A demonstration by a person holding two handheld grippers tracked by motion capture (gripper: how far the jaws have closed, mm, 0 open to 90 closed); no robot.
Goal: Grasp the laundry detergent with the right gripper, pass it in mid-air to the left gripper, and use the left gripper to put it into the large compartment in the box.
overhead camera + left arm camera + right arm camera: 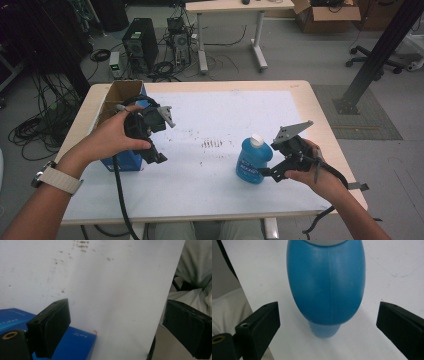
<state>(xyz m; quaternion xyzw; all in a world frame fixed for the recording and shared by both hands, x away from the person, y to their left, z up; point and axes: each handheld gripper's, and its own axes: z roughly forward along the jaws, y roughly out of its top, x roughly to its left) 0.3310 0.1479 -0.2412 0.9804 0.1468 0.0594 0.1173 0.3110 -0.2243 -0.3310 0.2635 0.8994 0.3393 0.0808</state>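
A blue bottle (252, 161) with a white cap stands upright on the white table top (210, 125), right of the middle. My right gripper (272, 168) is just to its right, open, aimed at it. In the right gripper view the bottle (327, 285) sits ahead between the wide-apart jaws, touching neither; the right gripper (328, 312) holds nothing. My left gripper (156, 155) hangs open by the blue-sided open carton (125, 161) at the table's left. In the left gripper view that left gripper (115, 315) points down at the bare table, with the carton's corner (80, 342) beside its left jaw.
The front table edge (162, 315) runs close to the left gripper's right jaw, with the person's lap beyond it. Scuff marks (212, 144) lie mid-table. On the floor behind are computer towers (140, 42), cables, a second desk (235, 7) and a black slanted post (380, 50).
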